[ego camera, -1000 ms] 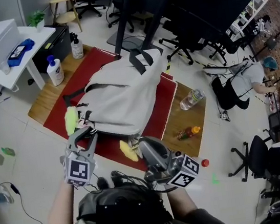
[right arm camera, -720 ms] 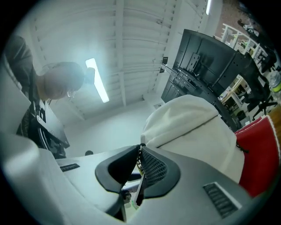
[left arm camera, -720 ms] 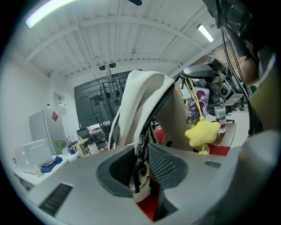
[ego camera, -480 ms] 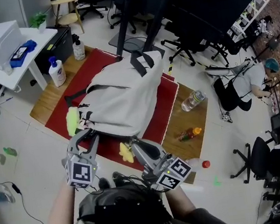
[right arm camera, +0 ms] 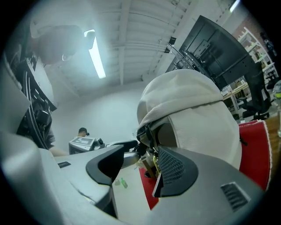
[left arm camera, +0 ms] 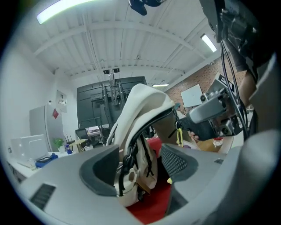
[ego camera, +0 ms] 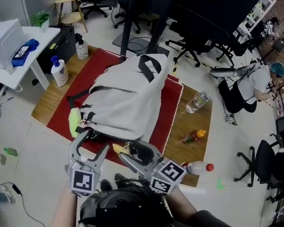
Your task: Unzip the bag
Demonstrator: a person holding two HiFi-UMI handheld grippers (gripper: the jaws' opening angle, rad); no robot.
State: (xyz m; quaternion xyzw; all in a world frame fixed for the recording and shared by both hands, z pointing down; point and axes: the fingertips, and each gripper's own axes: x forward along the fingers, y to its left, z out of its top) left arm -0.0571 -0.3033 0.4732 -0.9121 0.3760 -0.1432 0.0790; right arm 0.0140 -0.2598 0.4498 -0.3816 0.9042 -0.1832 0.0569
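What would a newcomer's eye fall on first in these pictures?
The big pale bag lying on the red mat mid-floor draws the eye first. At its near end, the left hand-held gripper and right hand-held gripper are opening their jaws, with the bag's zippered edge between them.

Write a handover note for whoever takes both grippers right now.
Left gripper: fingers opening; the bag corner and its black cords sit between them, not pinched.
Right gripper: fingers opening at the zipper end, nothing pinched.
Bag: lying on the red mat, near end toward both grippers.
Done: near end gapes open, lining shows.
Left: can't tell how far the zipper has run; check, and finish it if short.
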